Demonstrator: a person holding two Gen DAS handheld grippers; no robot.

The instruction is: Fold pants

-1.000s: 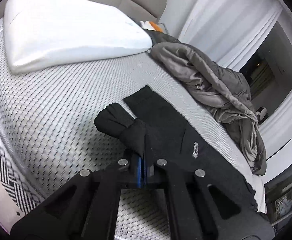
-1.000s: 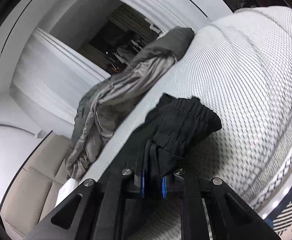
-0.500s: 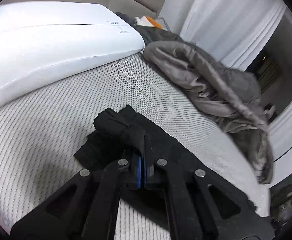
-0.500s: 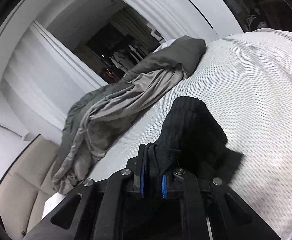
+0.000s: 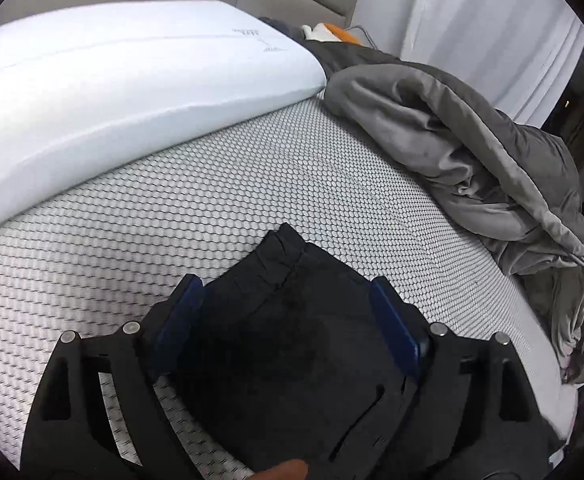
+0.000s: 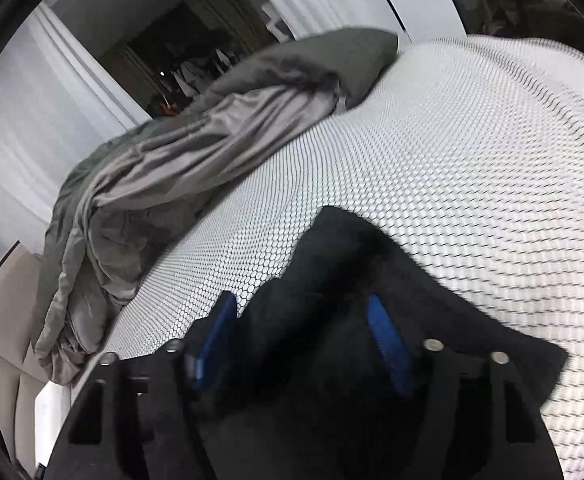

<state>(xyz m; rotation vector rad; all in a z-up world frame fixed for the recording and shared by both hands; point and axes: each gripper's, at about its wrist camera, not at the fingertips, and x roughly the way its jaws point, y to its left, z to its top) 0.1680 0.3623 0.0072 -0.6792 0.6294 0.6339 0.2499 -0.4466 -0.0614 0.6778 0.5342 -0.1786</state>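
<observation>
A white pillow [image 5: 123, 80] is seen at the head edge of the mattress [image 5: 211, 200], and a grey blanket [image 5: 472, 152] is heaped along its far side edge. The black pants [image 5: 292, 340] are laid folded on the mattress. The left gripper [image 5: 287, 316] and right gripper [image 6: 304, 328] are spread wide over the cloth, nothing pinched.

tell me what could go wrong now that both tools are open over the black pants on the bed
1. The open left tool and right tool sit low over the black pants; pulling away could snag the fabric and undo the fold.
2. The waistband edge looks bunched, so the fold may spring loose.
3. The grey blanket lies close and might catch the next move.
</observation>
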